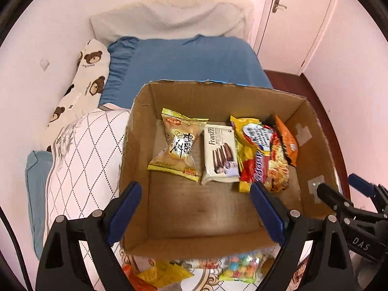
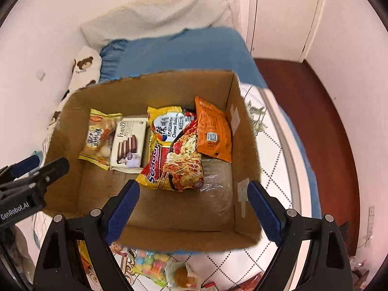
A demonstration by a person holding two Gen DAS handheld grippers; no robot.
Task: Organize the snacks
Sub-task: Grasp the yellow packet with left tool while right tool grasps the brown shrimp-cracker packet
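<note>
An open cardboard box (image 1: 138,131) (image 2: 245,150) stands on the bed. Inside it lie a yellow snack bag (image 1: 178,143) (image 2: 98,137), a white Franzzi wafer pack (image 1: 219,155) (image 2: 128,143), a yellow-red noodle pack (image 1: 260,150) (image 2: 174,150) and an orange packet (image 1: 287,140) (image 2: 213,131). My left gripper (image 1: 196,208) hangs open and empty over the box's near edge. My right gripper (image 2: 194,208) is also open and empty over the near edge; it also shows in the left wrist view (image 1: 339,189). Loose snacks, among them a bag of coloured candies (image 1: 242,266) (image 2: 150,266), lie on the bed in front of the box.
The box stands on a white diamond-pattern quilt (image 1: 84,150) (image 2: 274,155). A blue blanket (image 1: 194,60) and a bear-print pillow (image 1: 84,84) lie behind it. A pink wall is on the left, a white door (image 1: 291,12) and dark red floor (image 2: 315,111) on the right.
</note>
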